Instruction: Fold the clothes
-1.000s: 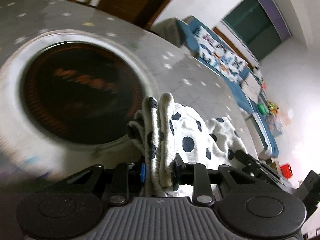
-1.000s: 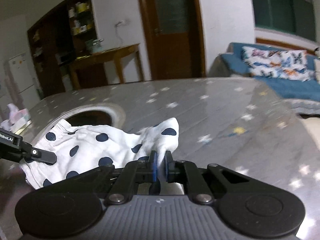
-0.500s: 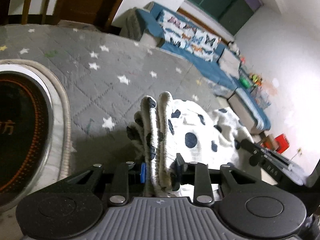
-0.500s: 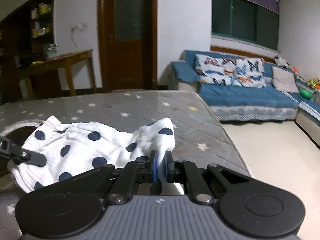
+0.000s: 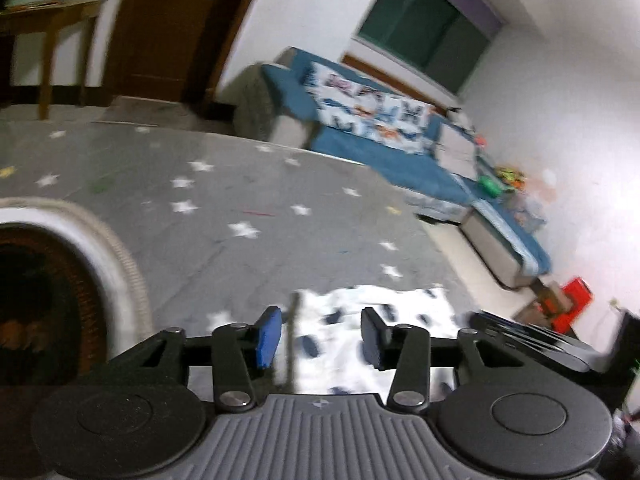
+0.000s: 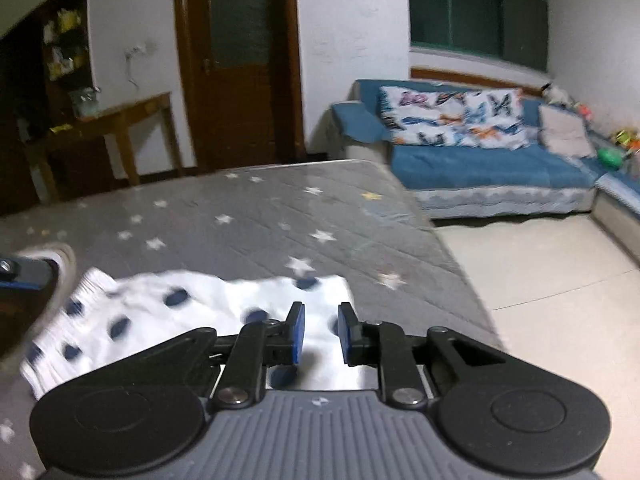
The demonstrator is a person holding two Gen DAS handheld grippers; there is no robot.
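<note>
My left gripper (image 5: 320, 338) has its jaws spread wide, gripping nothing; the white polka-dot garment (image 5: 372, 328) lies on the grey star-patterned table cover (image 5: 256, 216) just past them (blurred in this view). My right gripper (image 6: 320, 332) is parted too, its blue pads (image 6: 297, 332) apart and clear of the cloth. From the right wrist view the garment (image 6: 168, 312) spreads flat from between the fingers out to the left, its gathered edge next to the round opening (image 5: 36, 304) in the table. A blue sofa (image 6: 488, 168) stands beyond the table's far edge.
</note>
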